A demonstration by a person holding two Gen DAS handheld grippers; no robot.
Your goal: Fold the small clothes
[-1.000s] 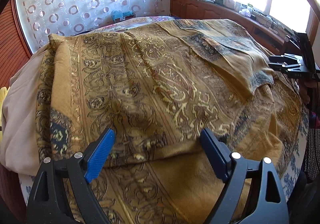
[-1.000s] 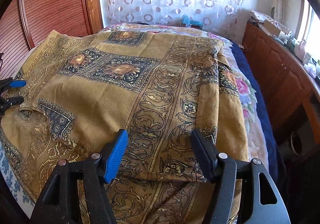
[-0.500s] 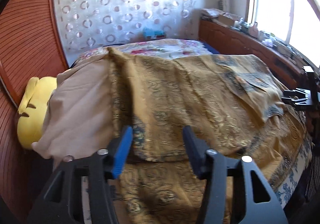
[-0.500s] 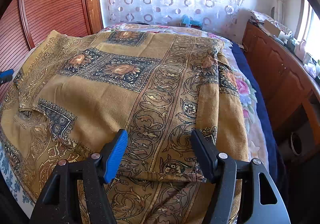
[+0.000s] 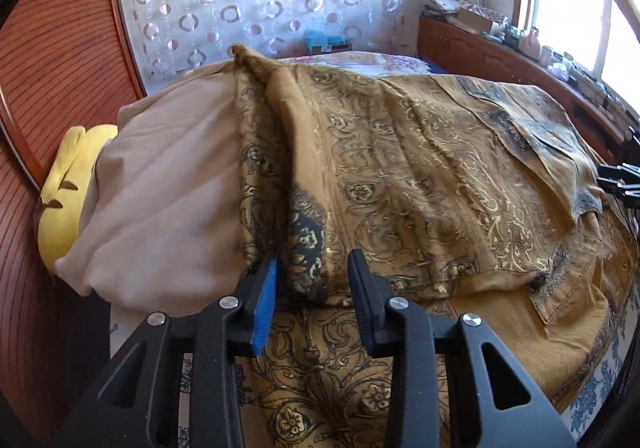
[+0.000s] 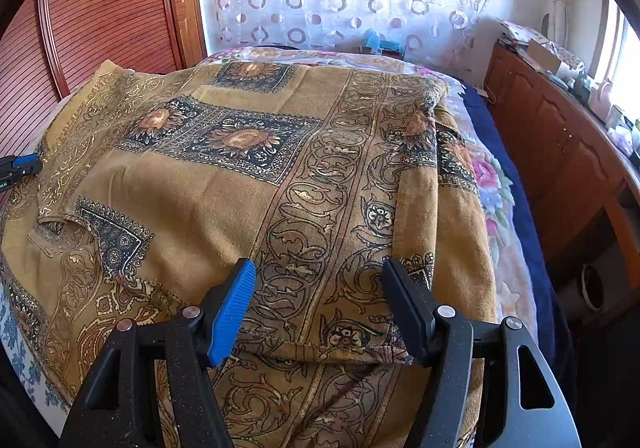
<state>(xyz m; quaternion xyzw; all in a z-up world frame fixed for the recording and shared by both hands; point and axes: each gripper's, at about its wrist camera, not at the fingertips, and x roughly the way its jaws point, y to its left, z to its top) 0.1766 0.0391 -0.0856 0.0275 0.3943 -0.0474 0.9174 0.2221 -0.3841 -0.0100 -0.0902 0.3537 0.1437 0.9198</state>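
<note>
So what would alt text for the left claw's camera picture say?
A mustard-gold patterned cloth lies spread over a bed, and the left claw has just been closing around its bunched near corner, a gap still showing beside the cloth. A beige cushion and a yellow plush toy lie left.

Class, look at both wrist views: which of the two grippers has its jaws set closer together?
The left gripper: its jaws have just been closing around a raised fold of the gold patterned cloth. The right gripper stands wider, over the cloth's flat folded edge.
</note>
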